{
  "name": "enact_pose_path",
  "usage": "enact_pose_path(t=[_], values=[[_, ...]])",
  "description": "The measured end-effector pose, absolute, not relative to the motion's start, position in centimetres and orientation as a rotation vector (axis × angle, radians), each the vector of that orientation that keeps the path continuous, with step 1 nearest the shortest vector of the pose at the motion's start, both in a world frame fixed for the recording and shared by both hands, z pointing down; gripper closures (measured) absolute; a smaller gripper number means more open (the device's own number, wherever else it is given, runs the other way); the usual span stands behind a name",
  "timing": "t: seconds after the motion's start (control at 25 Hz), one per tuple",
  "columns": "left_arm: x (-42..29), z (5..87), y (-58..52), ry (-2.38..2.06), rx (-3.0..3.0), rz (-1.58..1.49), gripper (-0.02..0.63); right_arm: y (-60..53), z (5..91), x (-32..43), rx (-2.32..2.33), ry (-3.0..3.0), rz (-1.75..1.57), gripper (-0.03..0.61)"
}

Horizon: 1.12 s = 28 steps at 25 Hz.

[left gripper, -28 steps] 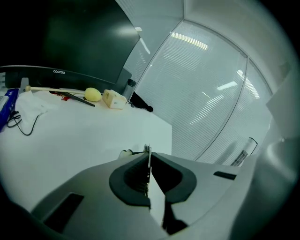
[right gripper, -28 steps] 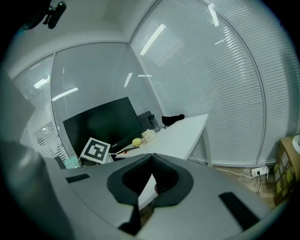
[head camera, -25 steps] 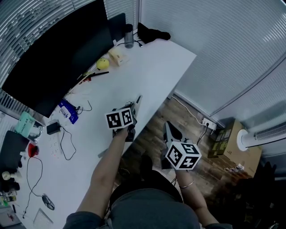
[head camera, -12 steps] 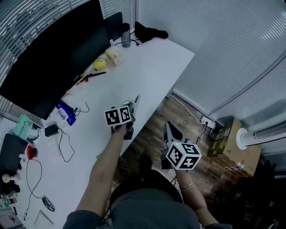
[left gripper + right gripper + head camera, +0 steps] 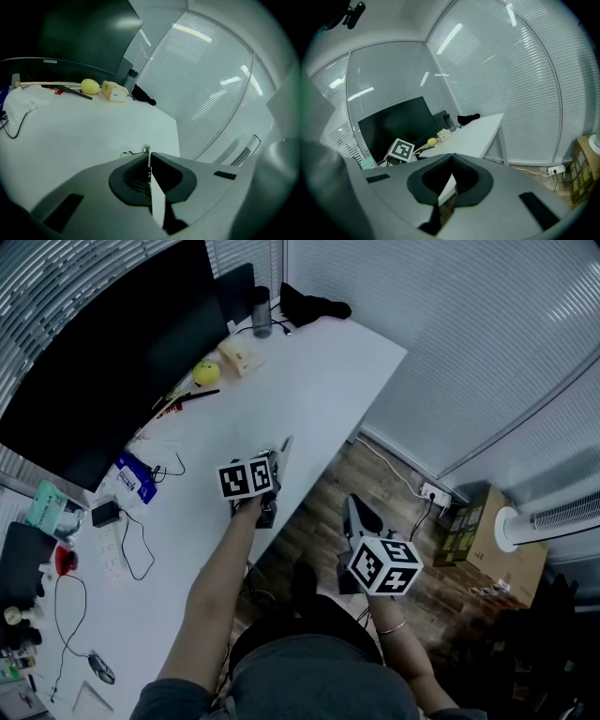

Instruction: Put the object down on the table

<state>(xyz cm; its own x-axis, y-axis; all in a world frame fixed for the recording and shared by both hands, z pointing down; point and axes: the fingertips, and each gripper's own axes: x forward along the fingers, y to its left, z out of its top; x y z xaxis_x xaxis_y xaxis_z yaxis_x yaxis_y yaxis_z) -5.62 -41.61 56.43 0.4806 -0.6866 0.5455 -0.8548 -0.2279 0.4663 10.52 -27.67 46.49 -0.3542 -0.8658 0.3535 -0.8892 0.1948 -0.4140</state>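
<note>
Left gripper view, left tool (image 5: 148, 153) pinching thin flat object (image 5: 148, 163) over white table (image 5: 84, 126), right tool (image 5: 451, 158) pressed together

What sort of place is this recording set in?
Likely an office: a long white desk with a big dark monitor at its back edge, and slatted blinds covering the walls around it.

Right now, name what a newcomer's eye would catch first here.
Two black-and-white marker cubes stand out: one on the left gripper at the white table edge, one on the right gripper over the wooden floor. A big black monitor fills the table's far left side.
</note>
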Motion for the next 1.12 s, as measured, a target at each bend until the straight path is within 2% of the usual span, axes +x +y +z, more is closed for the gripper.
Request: enact_pose_path(t=[0.6,0.88,1.12], values=[[-6.6,57.3,-41.8,-1.331,1.956,0.344,0.569,-27.3,46.7,10.5,1.749,-2.396,0.887,0.574],[-7.3,58.3,-41.5,-1.351,1.911,0.377,0.502,-27.2,46.9,10.6,1.746,-2.395,0.890,0.574],[-8.1,58.2,-41.3,-1.375,1.897,0.344,0.476,-27.0,46.7,10.6,1.744,-2.398,0.887,0.574]])
